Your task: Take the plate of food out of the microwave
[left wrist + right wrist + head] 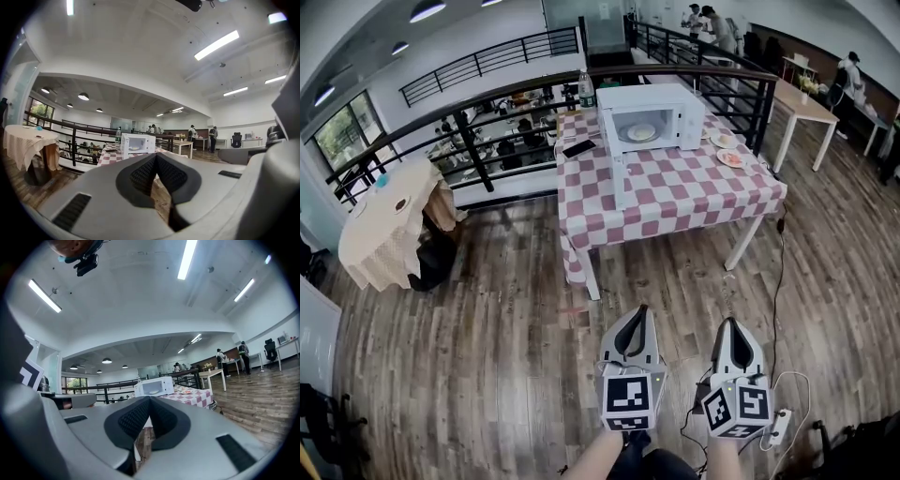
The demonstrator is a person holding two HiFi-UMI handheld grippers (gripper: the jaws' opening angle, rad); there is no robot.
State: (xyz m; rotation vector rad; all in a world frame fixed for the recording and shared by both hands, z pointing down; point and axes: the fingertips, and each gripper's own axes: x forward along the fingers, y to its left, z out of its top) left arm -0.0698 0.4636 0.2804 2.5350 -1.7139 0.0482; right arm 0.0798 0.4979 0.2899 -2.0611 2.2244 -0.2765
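Left tongs [637,311], right tongs [731,323] — plate [641,133] well ahead, inside microwave [642,95]

I saw an evenly bright room under ceiling strip lights [188,258] — edges bowed, corners black, little shadow.

A table [675,187] draped in a red-and-white checked cloth is seen on the wooden floor [487,319]. On it are set a plastic bottle [586,91], a dark flat device [578,148] and two plates [731,157] near its right edge. A round table [389,230] covered in beige cloth is placed at the left beside a black railing [469,131].
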